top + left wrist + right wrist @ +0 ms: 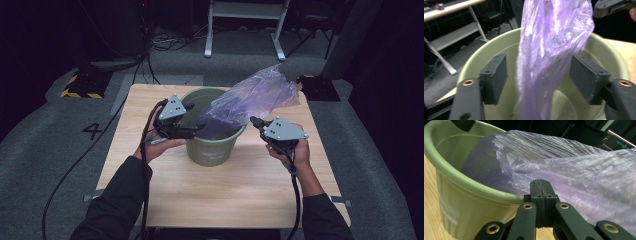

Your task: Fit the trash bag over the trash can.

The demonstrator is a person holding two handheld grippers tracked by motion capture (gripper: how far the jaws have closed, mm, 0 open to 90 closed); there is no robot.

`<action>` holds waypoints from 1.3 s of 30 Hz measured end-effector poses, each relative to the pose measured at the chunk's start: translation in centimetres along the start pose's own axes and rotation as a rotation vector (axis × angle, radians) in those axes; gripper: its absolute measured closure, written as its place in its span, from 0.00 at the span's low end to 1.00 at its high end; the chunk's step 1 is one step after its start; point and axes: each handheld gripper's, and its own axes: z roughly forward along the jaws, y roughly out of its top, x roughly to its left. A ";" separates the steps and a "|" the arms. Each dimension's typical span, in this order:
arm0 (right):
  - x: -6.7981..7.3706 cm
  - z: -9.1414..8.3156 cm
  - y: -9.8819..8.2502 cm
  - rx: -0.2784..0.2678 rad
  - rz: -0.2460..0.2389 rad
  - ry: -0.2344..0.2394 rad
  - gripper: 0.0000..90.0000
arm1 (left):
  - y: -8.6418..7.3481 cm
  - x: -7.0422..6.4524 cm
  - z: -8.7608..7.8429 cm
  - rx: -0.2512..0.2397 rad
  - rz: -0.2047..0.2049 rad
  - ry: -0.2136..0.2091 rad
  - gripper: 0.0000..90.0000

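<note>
A green plastic bucket [212, 150] stands in the middle of the wooden table [200, 200]. A crinkled purple plastic bag [255, 95] has its lower end inside the bucket and rises over the right rim. My left gripper [196, 119] reaches over the bucket's left rim. In the left gripper view the left gripper [539, 77] is open, the bag [549, 50] hanging between its pads above the bucket [486, 47]. My right gripper [254, 120] sits at the bucket's right side. In the right gripper view the right gripper [540, 186] is shut at the bag's [574, 170] lower edge, beside the bucket [474, 202].
Grey carpet surrounds the table, with a painted 4 [92, 131] on the floor at left. A white-legged stand [245, 25] is at the back. Yellow-and-black striped bases [80, 85] sit at the far corners. Cables trail off the table's left and near edges.
</note>
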 end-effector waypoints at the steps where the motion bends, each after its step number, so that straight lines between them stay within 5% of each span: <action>1: 0.0 0.0 -0.1 -0.004 0.008 0.003 1.00 | 0.1 -0.1 0.2 0.009 0.002 -0.012 0.31; 5: -0.2 -0.2 -0.3 -0.019 0.030 0.000 0.71 | 0.3 -0.6 0.9 0.034 0.024 -0.034 0.31; 9: -0.5 -0.7 -0.8 0.022 0.010 -0.051 0.41 | 0.3 -0.7 1.0 0.041 0.022 -0.029 0.35; 13: -1.5 -1.6 -1.7 0.044 -0.007 -0.111 0.29 | 0.0 -0.3 0.2 0.008 -0.009 -0.036 0.31; 16: -2.2 -0.9 -2.5 0.118 -0.024 -0.155 0.23 | 0.1 -0.3 -0.1 -0.006 -0.013 -0.048 0.29; 22: -2.0 1.2 -2.8 0.153 -0.089 -0.248 0.30 | 0.5 -0.9 0.0 -0.018 0.003 -0.087 0.27; 28: -0.8 2.7 -1.6 0.126 -0.156 -0.258 0.63 | 0.9 -1.4 0.1 -0.017 0.021 -0.107 0.27; 34: 0.0 2.1 -0.8 0.050 -0.147 -0.158 0.95 | 1.2 -1.9 0.2 -0.008 0.037 -0.110 0.27; 39: 0.7 1.7 -0.2 0.017 -0.153 -0.089 1.00 | 1.8 -2.4 0.5 -0.003 0.055 -0.113 0.27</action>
